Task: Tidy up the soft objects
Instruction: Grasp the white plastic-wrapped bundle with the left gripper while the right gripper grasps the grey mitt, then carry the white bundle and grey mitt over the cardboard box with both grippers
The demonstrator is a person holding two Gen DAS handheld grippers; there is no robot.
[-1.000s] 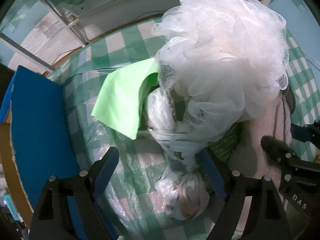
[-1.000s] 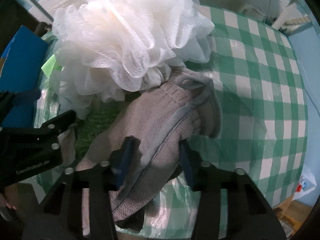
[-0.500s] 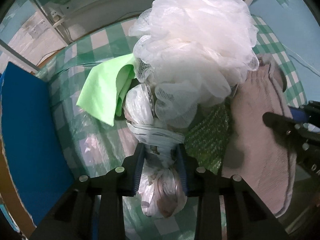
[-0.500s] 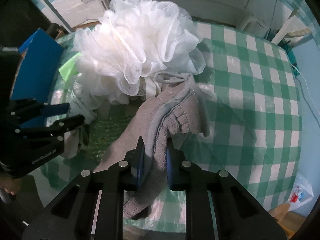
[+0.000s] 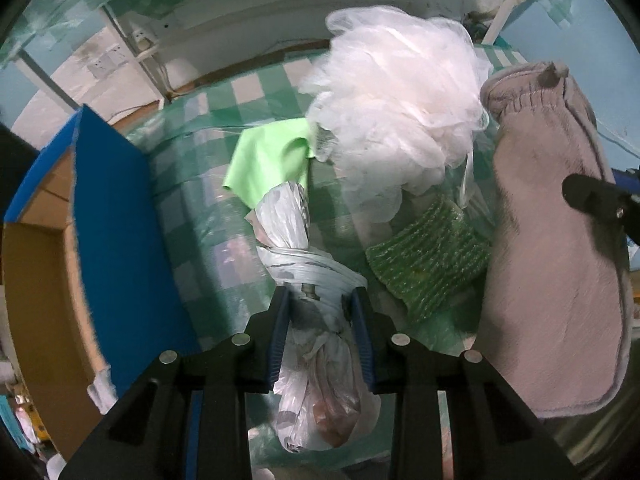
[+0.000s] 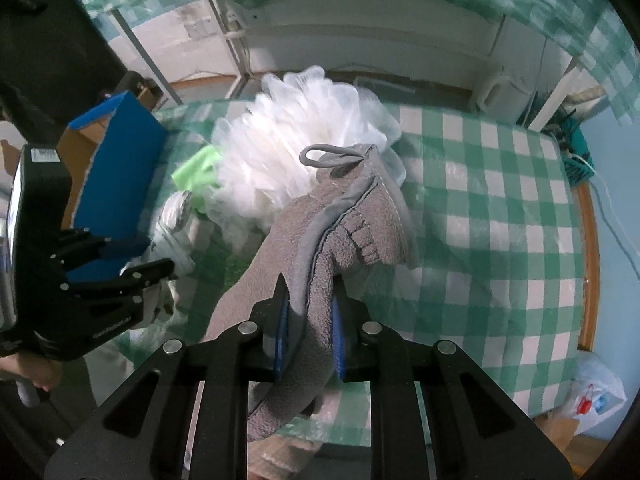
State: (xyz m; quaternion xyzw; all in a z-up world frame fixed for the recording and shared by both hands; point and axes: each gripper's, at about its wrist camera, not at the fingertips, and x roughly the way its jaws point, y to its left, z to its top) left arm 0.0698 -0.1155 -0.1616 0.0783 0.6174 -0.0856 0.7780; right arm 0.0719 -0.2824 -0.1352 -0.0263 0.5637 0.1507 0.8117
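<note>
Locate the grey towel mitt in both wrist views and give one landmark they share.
Left wrist view: grey towel mitt along the right edge, beside the green scrubber.
Right wrist view: mitt at centre, clamped in the right gripper.
Shared landmark: white bath pouf.

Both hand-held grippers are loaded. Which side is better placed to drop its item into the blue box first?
Probably left. The left hand-held gripper, shut on the knotted plastic bag, is right next to the blue box. The right hand-held gripper, shut on the grey towel, sits on the side away from the box.
</note>
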